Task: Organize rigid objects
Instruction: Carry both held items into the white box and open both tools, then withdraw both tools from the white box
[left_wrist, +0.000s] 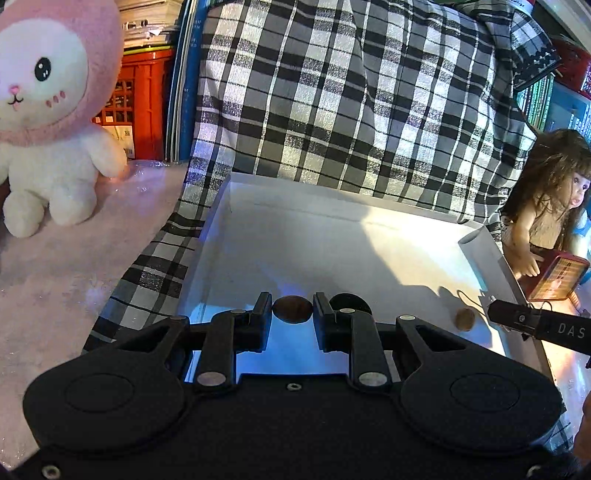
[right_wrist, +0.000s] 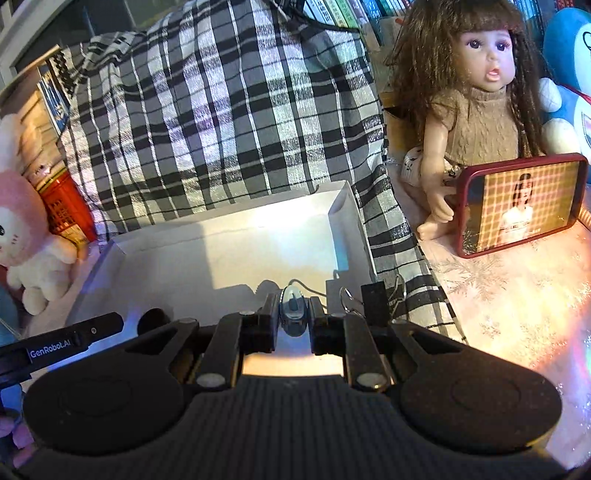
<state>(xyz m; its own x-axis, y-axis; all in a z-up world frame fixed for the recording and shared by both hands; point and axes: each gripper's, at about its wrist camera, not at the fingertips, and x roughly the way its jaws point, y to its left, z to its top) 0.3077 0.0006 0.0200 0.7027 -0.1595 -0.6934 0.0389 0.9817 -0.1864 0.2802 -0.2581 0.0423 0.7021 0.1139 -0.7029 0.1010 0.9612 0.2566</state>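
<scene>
Pinched in the left gripper, just above the near edge of the white box, sits a small brown oval piece: hard, light, probably smooth, so its rounded sides could slip. Right gripper clamps a small grey clip-like object over the box's near right corner; a binder clip stands just right.

a home setting, probably a bedroom or playroom. a pink and white plush rabbit, a long-haired doll and a blue plush toy sit about a checked cloth. rows of books and a red crate stand behind. a white cardboard box lies on the cloth.
</scene>
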